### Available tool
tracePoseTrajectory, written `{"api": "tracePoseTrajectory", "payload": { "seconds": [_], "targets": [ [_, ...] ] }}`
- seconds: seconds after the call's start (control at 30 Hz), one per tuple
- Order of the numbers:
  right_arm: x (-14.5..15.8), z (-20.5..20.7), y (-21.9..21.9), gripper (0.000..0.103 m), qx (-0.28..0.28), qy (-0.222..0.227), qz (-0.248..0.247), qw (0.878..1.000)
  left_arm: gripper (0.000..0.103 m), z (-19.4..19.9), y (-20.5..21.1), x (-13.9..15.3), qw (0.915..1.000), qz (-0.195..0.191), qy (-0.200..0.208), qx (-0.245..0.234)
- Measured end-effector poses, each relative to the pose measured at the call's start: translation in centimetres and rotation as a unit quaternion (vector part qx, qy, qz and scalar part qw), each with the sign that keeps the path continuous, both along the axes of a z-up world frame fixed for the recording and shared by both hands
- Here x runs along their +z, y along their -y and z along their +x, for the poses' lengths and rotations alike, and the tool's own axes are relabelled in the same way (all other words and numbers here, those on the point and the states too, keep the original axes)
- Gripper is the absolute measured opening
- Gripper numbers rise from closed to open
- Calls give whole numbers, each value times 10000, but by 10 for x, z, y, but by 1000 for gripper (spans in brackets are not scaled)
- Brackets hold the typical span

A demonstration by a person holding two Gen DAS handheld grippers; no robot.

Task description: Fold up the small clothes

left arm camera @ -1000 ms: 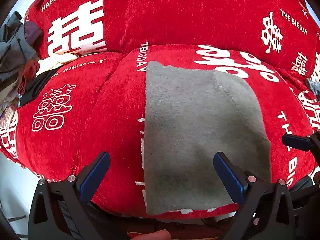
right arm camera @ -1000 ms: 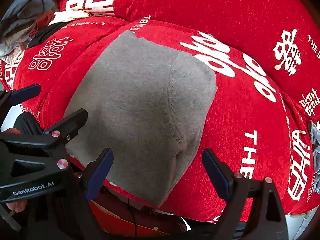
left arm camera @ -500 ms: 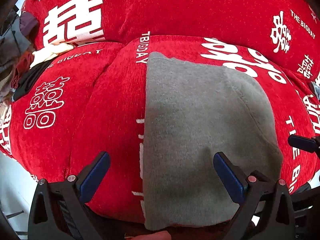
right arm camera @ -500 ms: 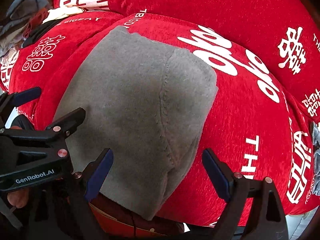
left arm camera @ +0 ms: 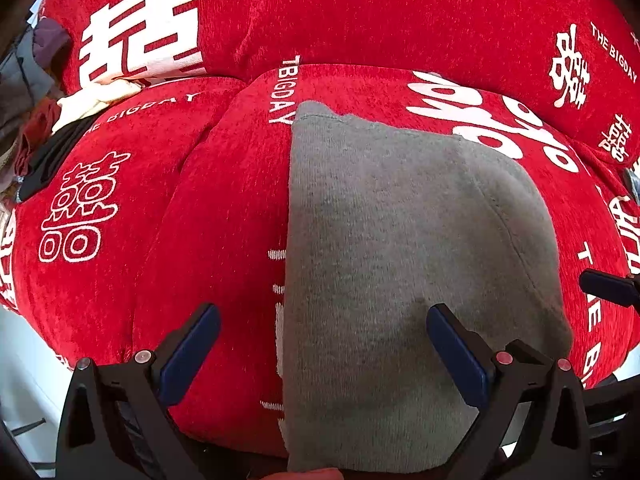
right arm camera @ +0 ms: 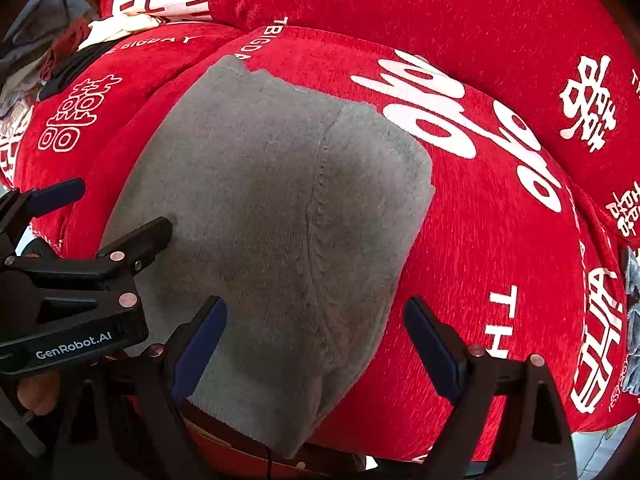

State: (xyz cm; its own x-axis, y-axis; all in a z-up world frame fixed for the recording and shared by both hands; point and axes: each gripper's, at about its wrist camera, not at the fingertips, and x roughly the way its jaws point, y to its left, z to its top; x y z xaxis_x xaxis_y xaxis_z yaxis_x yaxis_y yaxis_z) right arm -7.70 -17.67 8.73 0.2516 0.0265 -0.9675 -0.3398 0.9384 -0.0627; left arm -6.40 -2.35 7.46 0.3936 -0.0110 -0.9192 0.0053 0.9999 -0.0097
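Grey garment (left arm camera: 400,260) is lying flat on the red seat cushion (left arm camera: 180,240), near edge hanging over the front lip. You are likely keeping it there because the cushion gives a broad bed for folding.

Left gripper (left arm camera: 322,344): you are holding it released, jaws wide, straddling the garment's left edge, one finger over bare cushion, the other over grey cloth. Nothing is gripped.

Right gripper (right arm camera: 316,334): also released and wide, straddling the right side near the seam, gripping nothing. Both are pointing steeply down at the near hem, probably lining up to pinch two corners together.

Left view is showing the straight left edge and the printed marks beside it. Right view alone is showing the garment's rounded right corner, the seam running down its middle, and the left gripper (right arm camera: 100,216) from the side. A clothes pile (right arm camera: 48,32) is sitting far left.
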Motion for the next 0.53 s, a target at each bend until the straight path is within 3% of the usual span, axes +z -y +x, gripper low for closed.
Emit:
{"api": "tracePoseTrajectory", "payload": {
  "seconds": [0.53],
  "targets": [
    [0,-5,7,92,-48,34,93,9999,103,-5,1,1,9998,182,10,-28]
  ]
}}
